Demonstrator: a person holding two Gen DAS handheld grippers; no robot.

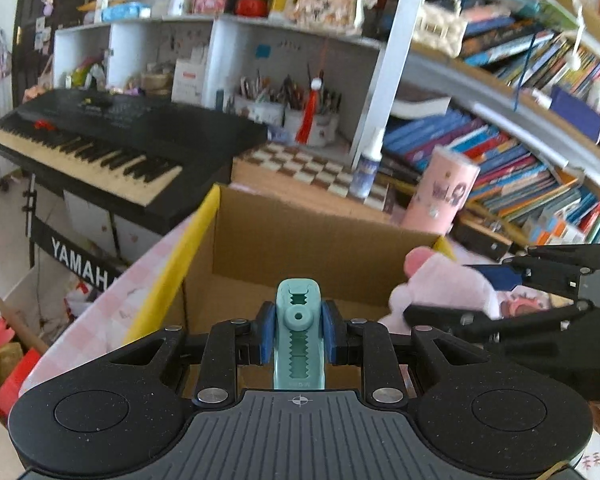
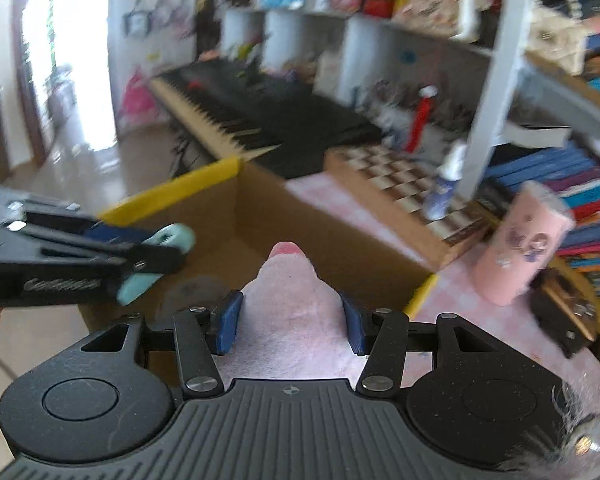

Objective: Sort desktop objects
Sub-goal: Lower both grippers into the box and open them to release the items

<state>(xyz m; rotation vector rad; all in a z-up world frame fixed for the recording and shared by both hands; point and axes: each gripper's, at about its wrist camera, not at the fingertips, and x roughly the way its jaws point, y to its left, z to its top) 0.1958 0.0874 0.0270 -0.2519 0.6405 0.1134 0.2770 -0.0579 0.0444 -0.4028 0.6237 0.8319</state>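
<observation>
Nearest in the left wrist view, the left gripper had its jaws clamped tight on a teal clip, whose long axis ran straight out along the fingers, its toothed mouth pointing away. Just below and beyond the clip lay the open cardboard box, so the drop point was ahead and slightly down from those jaws.

In the right wrist view, the right gripper held a pink plush toy between partly closed jaws, the blue pads pressing its soft sides and its darker pink tip pointing toward the same box. The right gripper came in from the right, near the box's right-hand edge, while the left one sat squarely over the near side; I judged both about equally close to the opening, with the two grippers just beside each other and liable to crowd one another over it.

Further off on the pink checked tabletop stood a pink cylinder, a small spray bottle and a chessboard, none in the path. A black keyboard stood to the far left, and bookshelves to the far right.
</observation>
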